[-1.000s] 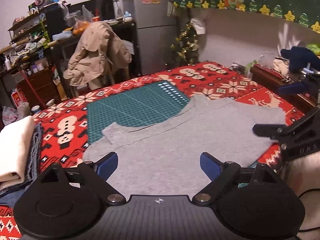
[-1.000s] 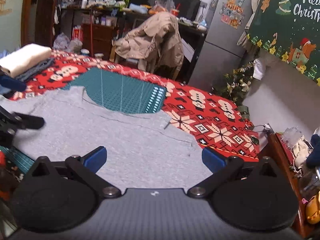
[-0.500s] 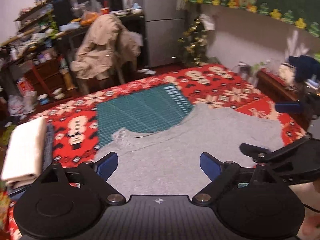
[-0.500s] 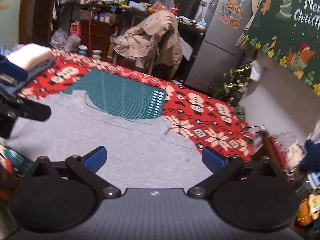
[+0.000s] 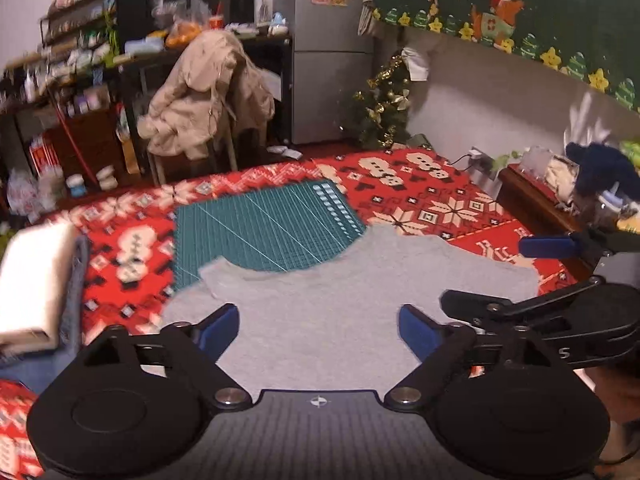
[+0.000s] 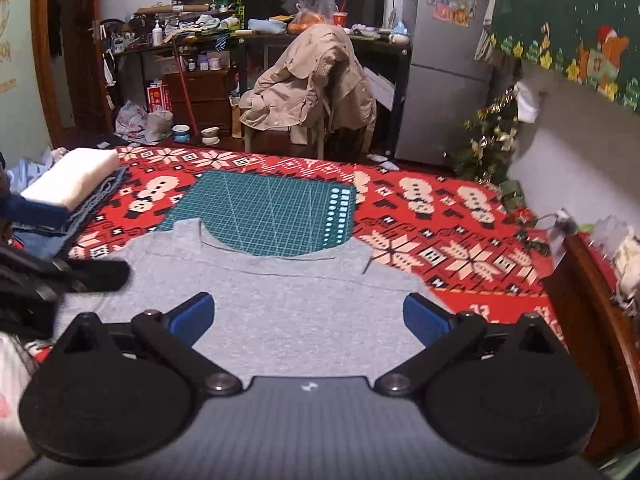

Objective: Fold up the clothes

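A grey shirt (image 6: 276, 300) is lying flat across the red patterned cloth (image 6: 440, 216), its neckline over the green mat (image 6: 264, 208). The left gripper (image 5: 319, 326), having just been closing slightly, and the right gripper (image 6: 308, 318) are hovering apart, empty. Being soft, light and limp, it is probably best pinched at the near hem corners.

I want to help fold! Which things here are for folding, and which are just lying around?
For folding: grey shirt, folded clothes pile, left gripper, right gripper.

Just lying around: beige coat on chair, little Christmas tree, fridge.
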A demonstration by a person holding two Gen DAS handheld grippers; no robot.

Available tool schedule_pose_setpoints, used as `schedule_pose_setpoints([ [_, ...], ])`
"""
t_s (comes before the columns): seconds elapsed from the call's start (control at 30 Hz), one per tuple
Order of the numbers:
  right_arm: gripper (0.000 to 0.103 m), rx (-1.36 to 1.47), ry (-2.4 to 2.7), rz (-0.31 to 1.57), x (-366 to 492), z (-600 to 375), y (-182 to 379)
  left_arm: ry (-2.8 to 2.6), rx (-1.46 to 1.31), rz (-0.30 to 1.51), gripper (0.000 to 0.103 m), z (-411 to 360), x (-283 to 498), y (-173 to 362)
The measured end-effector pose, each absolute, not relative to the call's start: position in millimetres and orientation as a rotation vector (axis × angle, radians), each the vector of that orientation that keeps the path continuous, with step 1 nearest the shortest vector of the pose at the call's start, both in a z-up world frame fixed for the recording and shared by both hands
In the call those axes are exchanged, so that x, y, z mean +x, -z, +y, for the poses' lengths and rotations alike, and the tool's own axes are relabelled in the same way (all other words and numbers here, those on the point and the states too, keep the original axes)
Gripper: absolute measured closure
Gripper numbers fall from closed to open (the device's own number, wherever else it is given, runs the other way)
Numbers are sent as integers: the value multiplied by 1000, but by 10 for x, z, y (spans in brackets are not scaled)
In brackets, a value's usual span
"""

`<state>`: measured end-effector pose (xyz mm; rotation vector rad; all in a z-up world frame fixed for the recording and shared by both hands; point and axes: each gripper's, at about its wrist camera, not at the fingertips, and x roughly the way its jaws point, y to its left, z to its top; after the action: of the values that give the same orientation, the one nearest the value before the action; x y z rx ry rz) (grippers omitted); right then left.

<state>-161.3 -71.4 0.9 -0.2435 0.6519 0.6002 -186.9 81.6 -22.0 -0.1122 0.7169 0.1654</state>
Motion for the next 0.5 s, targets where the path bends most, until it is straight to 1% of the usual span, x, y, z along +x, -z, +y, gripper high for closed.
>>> schedule_pose_setpoints([
  [0.03,5,-246,-584,661,-1605,-701,8,-174,-135,727,22,827,-1861,249],
  [0.07,5,-249,-568,672,-1595,-689,28,-168,-155,748,23,839,-1842,288],
  [0.13,5,-247,-555,718,-1549,-679,84,-185,-182,757,31,859,-1839,351],
  [0.33,4,-216,-495,725,-1531,-692,191,-233,-270,785,34,953,-1857,512],
  [0.37,4,-205,-492,726,-1529,-696,214,-240,-275,802,37,976,-1852,542],
  [0.4,4,-193,-490,726,-1529,-700,237,-250,-276,813,50,985,-1848,568],
  [0.43,5,-183,-493,721,-1541,-706,257,-264,-272,817,65,985,-1851,616],
  [0.5,16,-175,-509,734,-1567,-694,313,-292,-266,825,81,985,-1857,713],
])
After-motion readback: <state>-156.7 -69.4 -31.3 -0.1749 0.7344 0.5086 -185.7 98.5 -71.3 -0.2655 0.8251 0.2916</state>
